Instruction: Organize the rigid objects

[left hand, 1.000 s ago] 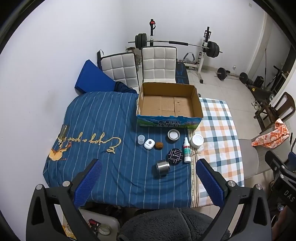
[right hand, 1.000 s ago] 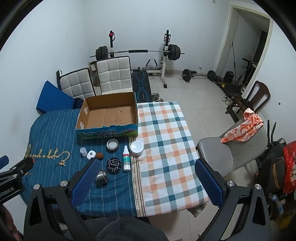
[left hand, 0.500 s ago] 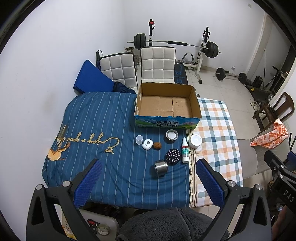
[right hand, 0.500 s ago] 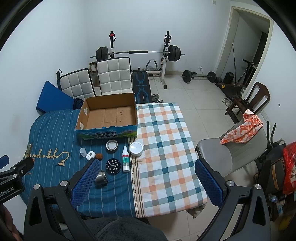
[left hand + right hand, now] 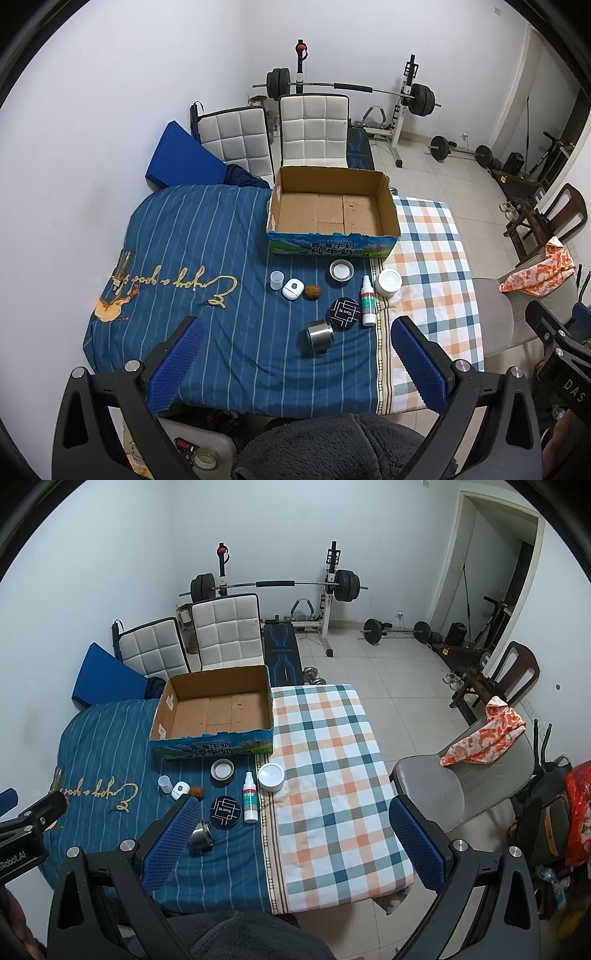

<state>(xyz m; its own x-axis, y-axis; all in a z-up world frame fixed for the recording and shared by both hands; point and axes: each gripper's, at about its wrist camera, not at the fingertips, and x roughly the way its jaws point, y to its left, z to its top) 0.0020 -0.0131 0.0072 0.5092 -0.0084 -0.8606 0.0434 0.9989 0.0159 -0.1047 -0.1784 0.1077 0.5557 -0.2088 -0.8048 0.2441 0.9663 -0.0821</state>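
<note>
Overhead, both grippers agape; cardboard box (image 5: 332,216) mid-table, empty.

Empty cardboard box (image 5: 332,210) behind small items, perhaps a walnut (image 5: 312,291), left claw (image 5: 295,354) wide apart.

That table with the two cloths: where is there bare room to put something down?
The checked cloth is bare to the right of the white jar. The striped cloth is bare left of the cardboard box. The box floor holds nothing. It is crowded in front of the box, around the spray bottle and black round tin.
</note>
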